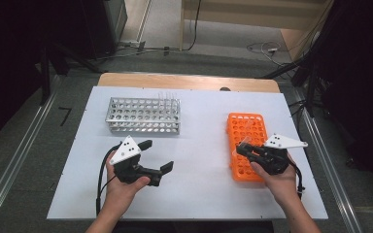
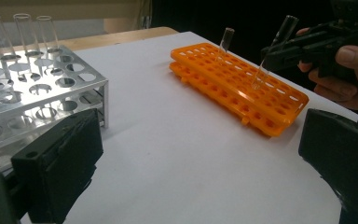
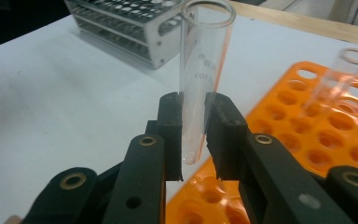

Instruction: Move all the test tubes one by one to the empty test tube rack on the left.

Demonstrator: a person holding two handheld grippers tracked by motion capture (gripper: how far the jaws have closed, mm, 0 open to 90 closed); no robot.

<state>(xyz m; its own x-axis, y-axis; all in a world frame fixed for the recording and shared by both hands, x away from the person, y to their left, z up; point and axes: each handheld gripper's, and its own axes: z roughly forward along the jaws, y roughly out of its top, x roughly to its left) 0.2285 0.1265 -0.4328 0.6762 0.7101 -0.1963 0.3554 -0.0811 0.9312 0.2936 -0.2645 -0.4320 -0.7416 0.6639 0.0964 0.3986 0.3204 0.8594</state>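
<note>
Right gripper [image 3: 193, 135]: jaws pinching a clear test tube [image 3: 200, 79] above the orange rack [image 1: 245, 145], at 3 o'clock. Left gripper [image 1: 156, 156]: jaws spread, holding nothing, 6 o'clock of the metal rack [image 1: 143, 115].

Left claw [image 1: 156, 157] gaping wide, right claw [image 3: 193, 135] clamped

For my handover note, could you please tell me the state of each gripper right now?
Left gripper: open, holding nothing.
Right gripper: closed on a clear glass test tube, above the orange plastic rack.
</note>
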